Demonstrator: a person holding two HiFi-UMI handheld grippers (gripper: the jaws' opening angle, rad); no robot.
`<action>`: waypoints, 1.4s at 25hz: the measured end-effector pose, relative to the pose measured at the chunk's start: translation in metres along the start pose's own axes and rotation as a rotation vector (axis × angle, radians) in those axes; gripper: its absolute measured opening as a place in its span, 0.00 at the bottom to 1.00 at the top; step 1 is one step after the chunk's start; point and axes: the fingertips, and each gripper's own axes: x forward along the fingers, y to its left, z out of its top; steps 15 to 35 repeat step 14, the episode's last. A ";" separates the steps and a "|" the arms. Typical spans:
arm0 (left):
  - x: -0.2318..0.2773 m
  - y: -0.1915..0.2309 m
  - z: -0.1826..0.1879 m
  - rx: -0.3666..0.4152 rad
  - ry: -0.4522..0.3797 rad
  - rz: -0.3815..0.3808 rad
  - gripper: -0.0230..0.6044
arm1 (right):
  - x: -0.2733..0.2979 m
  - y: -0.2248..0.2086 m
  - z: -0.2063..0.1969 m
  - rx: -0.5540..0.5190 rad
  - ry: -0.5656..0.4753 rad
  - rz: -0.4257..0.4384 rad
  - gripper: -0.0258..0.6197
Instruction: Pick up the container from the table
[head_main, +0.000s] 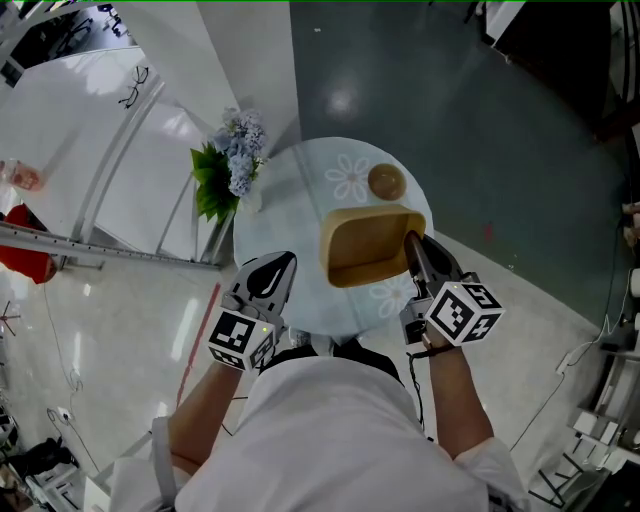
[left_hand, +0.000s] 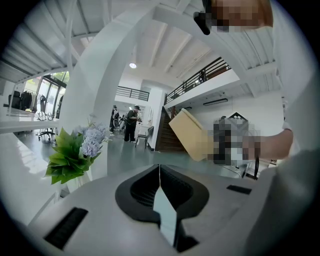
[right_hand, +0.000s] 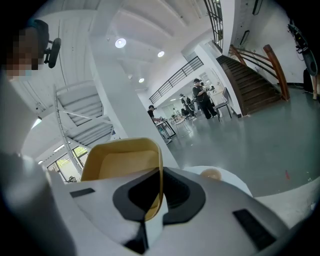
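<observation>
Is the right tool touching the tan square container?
Touching. The right gripper view shows the right tool with its jaws closed on the side wall of the tan square open-topped container, and no gap shows.

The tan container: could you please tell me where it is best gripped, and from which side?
Probably the container's thin right-hand wall, from the person's side: its top is open, so one jaw fits inside, one outside. The right gripper is shut on that rim.
</observation>
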 end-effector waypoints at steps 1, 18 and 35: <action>0.000 0.000 0.000 0.001 0.000 -0.001 0.07 | 0.000 0.000 0.000 0.000 0.001 0.000 0.08; 0.005 -0.005 -0.006 -0.004 0.013 -0.003 0.07 | 0.001 -0.003 -0.011 -0.006 0.025 0.007 0.08; 0.005 -0.005 -0.006 -0.004 0.013 -0.003 0.07 | 0.001 -0.003 -0.011 -0.006 0.025 0.007 0.08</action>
